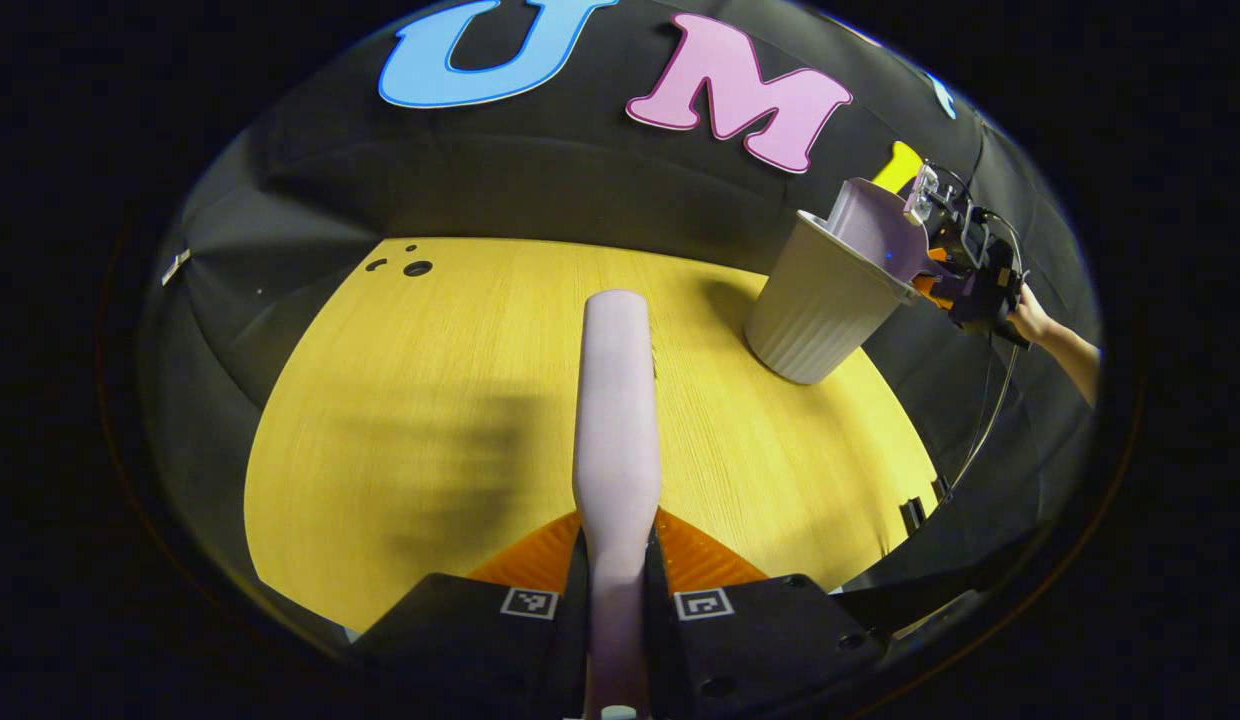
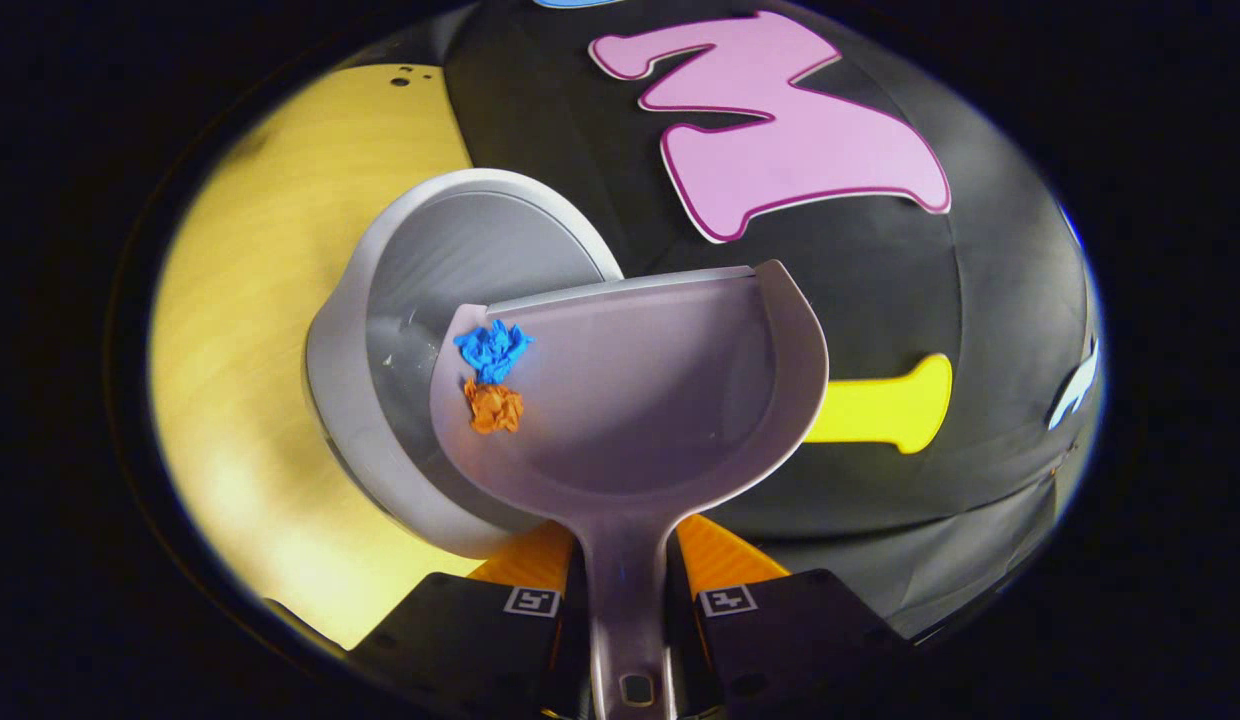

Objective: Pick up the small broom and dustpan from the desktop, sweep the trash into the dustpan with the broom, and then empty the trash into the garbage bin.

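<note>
In the left gripper view my left gripper (image 1: pixel 617 560) is shut on the pale lilac broom (image 1: pixel 617 420), which points forward above the yellow desktop (image 1: pixel 430 420). Far right, the lilac dustpan (image 1: pixel 880 225) tilts over the rim of the grey ribbed garbage bin (image 1: pixel 820 300), held by the right gripper (image 1: pixel 965 265) and a hand. In the right gripper view my right gripper (image 2: pixel 625 585) is shut on the dustpan (image 2: pixel 660 400) handle. A blue paper scrap (image 2: pixel 492 348) and an orange scrap (image 2: pixel 494 407) lie at the pan's left edge, over the open bin (image 2: pixel 420 290).
The bin stands near the desktop's far right edge, close to the black cloth wall. Small dark holes (image 1: pixel 410 266) mark the desktop's far left corner. A cable (image 1: pixel 990 410) hangs from the right gripper past the table edge.
</note>
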`<state>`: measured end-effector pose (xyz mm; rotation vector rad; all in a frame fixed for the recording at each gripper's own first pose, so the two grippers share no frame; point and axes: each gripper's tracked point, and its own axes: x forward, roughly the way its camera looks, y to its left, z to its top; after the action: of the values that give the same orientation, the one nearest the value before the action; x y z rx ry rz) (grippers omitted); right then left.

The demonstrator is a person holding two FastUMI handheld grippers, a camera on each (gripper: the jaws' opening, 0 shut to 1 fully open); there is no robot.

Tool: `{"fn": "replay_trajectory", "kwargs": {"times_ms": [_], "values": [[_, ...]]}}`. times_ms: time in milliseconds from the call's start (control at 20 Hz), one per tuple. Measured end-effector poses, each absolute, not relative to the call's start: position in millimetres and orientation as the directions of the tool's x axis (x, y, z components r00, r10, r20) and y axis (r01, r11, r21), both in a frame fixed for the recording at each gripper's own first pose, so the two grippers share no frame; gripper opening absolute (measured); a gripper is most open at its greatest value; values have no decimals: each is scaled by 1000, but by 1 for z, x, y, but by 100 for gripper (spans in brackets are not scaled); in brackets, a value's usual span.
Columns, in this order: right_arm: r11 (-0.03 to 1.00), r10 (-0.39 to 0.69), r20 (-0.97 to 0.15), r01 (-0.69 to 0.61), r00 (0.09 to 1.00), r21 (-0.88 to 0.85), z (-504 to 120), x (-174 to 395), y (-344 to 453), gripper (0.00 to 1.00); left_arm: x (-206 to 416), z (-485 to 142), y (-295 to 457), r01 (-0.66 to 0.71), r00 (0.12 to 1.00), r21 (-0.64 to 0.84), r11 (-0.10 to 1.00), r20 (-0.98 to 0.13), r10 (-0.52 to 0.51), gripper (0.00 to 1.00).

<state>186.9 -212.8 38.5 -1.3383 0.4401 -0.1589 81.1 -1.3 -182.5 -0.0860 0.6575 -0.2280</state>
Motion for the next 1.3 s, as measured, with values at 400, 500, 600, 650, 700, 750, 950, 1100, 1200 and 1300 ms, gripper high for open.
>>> {"fn": "replay_trajectory", "kwargs": {"times_ms": [400, 500, 600, 650, 700, 750, 950, 1100, 1200, 1300], "values": [[53, -385, -129, -118, 914, -992, 48, 179, -223, 35, 72, -191, -1, 193, 754, -154, 969, -609, -247, 31], [22, -381, -113, -113, 918, -993, 48, 182, -221, 35, 71, -191, 1, 194, 753, -150, 970, -611, -245, 28], [27, -380, -115, -113, 918, -993, 48, 182, -218, 36, 72, -190, 0, 193, 753, -149, 970, -611, -243, 31], [39, -386, -121, -115, 915, -993, 48, 183, -220, 35, 73, -191, 2, 191, 755, -146, 971, -610, -240, 28], [60, -396, -131, -117, 909, -991, 49, 183, -221, 35, 74, -189, 2, 189, 757, -143, 972, -609, -237, 28], [95, -406, -149, -120, 902, -988, 50, 183, -222, 35, 75, -189, 3, 187, 761, -140, 972, -606, -233, 28], [286, -430, -180, -56, 885, -957, 66, 176, -224, 36, 81, -181, 8, 157, 787, -129, 979, -582, -203, 28], [446, -433, -206, 10, 878, -895, 83, 168, -229, 35, 82, -178, 10, 142, 796, -140, 980, -572, -197, 31], [551, -428, -226, 55, 875, -832, 90, 157, -225, 35, 83, -175, 13, 129, 804, -139, 982, -565, -185, 28], [618, -423, -223, 100, 878, -780, 104, 145, -220, 36, 83, -174, 17, 113, 814, -136, 984, -556, -170, 28]]}}
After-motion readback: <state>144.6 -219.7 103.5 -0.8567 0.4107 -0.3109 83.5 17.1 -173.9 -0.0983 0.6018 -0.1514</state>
